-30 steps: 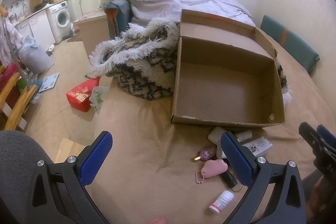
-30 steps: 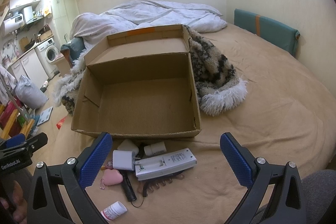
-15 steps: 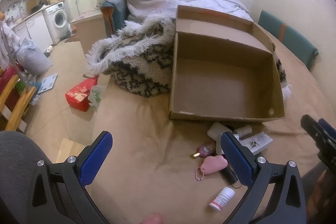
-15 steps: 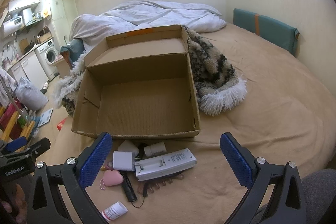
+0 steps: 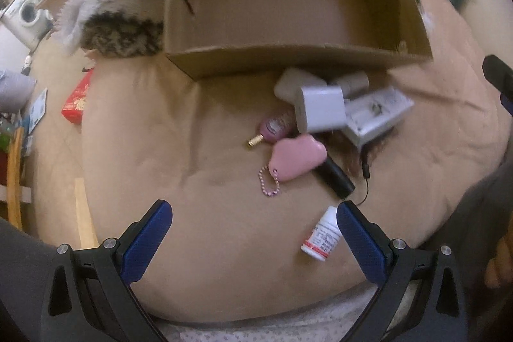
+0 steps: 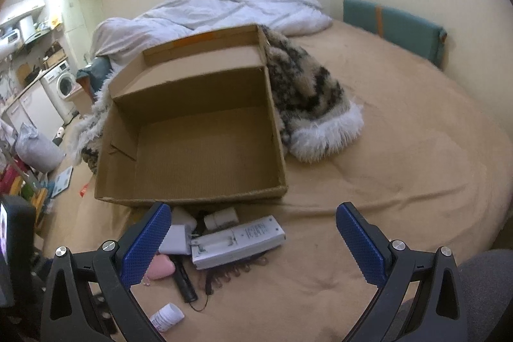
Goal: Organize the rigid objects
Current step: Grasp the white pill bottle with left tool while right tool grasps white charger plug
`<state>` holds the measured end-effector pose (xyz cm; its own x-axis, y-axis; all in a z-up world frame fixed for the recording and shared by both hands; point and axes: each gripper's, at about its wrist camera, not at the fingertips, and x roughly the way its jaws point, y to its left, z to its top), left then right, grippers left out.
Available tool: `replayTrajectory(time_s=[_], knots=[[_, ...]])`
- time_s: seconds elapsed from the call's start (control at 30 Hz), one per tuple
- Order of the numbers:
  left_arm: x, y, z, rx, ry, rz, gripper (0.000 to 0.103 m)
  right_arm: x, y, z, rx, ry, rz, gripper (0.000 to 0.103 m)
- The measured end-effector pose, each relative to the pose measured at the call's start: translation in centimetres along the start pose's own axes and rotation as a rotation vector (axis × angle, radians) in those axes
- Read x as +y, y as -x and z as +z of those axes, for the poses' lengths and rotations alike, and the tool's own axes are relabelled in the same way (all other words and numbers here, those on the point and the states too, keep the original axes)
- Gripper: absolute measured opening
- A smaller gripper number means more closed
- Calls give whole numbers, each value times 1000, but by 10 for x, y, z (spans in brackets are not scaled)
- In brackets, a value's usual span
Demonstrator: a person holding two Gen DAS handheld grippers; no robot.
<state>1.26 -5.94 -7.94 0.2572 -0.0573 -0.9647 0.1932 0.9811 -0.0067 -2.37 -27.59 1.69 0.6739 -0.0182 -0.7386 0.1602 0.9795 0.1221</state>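
— Since the left gripper (image 5: 253, 225) hangs wide open and empty, which first?
— The pill bottle (image 5: 322, 234) beside its right finger, before the cardboard box (image 5: 288, 60); light, stiff, slick — grip mid-body; right gripper (image 6: 253, 229) gapes too.

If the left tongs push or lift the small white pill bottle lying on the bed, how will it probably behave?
The pill bottle lies on its side, so a sideways push would likely make it roll, though the soft bed cover may slow it. It looks like stiff plastic and probably light. Its smooth round body could slip between the open left tongs.
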Motion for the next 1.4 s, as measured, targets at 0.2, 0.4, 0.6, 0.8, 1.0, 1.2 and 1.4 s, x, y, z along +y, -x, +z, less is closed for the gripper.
replayTrajectory(time_s=[0.2, 0.4, 0.6, 0.8, 1.0, 1.2, 1.4], knots=[[-16, -17, -3, 83, -46, -51, 88, -26, -26, -3, 140, -117, 18, 103], [-55, -50, -8, 179, -189, -85, 71, -35, -45, -10, 239, -191, 37, 103], [-76, -66, -17, 202, -269, -72, 34, -34, -47, -11, 257, -190, 48, 103], [-52, -63, -16, 196, -193, -73, 24, -33, -60, -11, 311, -202, 80, 103], [2, -45, 0, 180, -17, -12, 24, 4, -87, -10, 415, -104, 179, 103], [43, -35, 8, 170, 69, -1, 24, 57, -114, -4, 455, 33, 225, 87], [60, -34, 8, 201, 119, -46, 24, 92, -130, -12, 443, 165, 237, 87]])
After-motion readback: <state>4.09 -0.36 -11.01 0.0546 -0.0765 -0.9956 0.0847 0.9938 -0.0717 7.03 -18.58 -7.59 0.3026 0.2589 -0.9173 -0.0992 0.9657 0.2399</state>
